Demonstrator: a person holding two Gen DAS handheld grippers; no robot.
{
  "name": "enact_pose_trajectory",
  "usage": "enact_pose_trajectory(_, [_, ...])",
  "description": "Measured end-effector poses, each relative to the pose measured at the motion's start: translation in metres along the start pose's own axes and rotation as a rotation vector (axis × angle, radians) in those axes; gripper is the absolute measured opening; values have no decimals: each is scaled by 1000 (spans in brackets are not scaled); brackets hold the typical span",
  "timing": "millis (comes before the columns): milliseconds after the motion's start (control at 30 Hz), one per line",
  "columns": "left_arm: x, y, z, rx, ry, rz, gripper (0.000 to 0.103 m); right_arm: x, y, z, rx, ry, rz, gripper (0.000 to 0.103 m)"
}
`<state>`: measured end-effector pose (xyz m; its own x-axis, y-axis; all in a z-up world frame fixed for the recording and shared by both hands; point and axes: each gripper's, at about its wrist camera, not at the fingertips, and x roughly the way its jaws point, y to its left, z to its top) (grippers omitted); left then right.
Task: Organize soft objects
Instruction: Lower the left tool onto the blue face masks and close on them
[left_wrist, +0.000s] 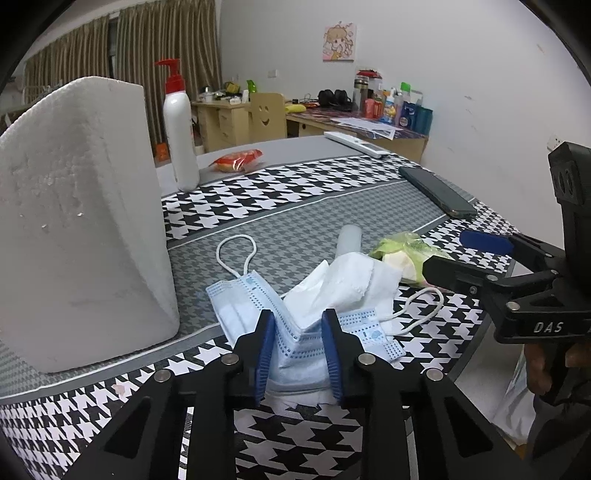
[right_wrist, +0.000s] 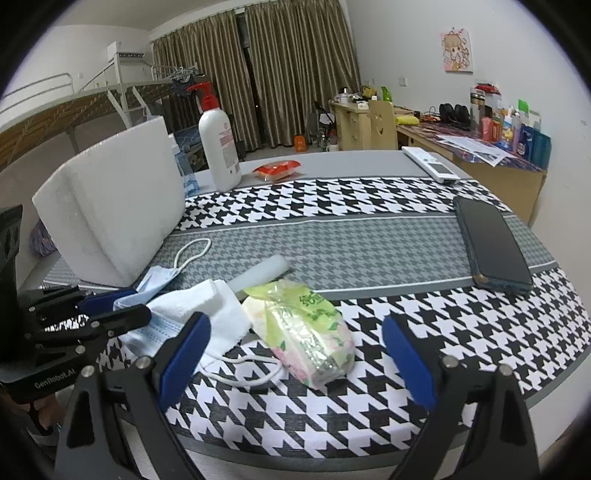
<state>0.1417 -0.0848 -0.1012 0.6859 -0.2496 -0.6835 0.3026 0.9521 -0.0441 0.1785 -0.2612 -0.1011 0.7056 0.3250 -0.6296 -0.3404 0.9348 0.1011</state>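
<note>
The counter (right_wrist: 369, 243) holds a white foam box (left_wrist: 81, 221) at nine o'clock. At centre lie the face mask (left_wrist: 240, 299), a white tissue (left_wrist: 343, 284) and a tissue pack (right_wrist: 310, 332), all unsorted. The left hand-held gripper (left_wrist: 297, 350) pinches the face mask; the right hand-held gripper (right_wrist: 295, 365) is spread around the tissue pack, apart from it.

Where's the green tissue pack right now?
In the right wrist view the green tissue pack lies on the houndstooth tablecloth between the open right gripper's fingers, untouched, just right of the white tissue.
</note>
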Motion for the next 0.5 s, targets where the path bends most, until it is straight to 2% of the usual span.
enact_pose_trajectory(200, [-3,0,0,-2,-6,-16,22,8,2,-1,-35,32,-4,75])
enact_pose_trajectory(367, [-8,2,1,-9,-16,-21,21,13,3,-3,-50,60,-13,66])
enact_pose_trajectory(433, [-11,3,1,-11,-20,-22,20,14,2,-4,-51,72,-13,54])
enact_pose_trajectory(500, [-15,4,1,-13,-28,-30,20,17,1,-4,-48,84,-18,49])
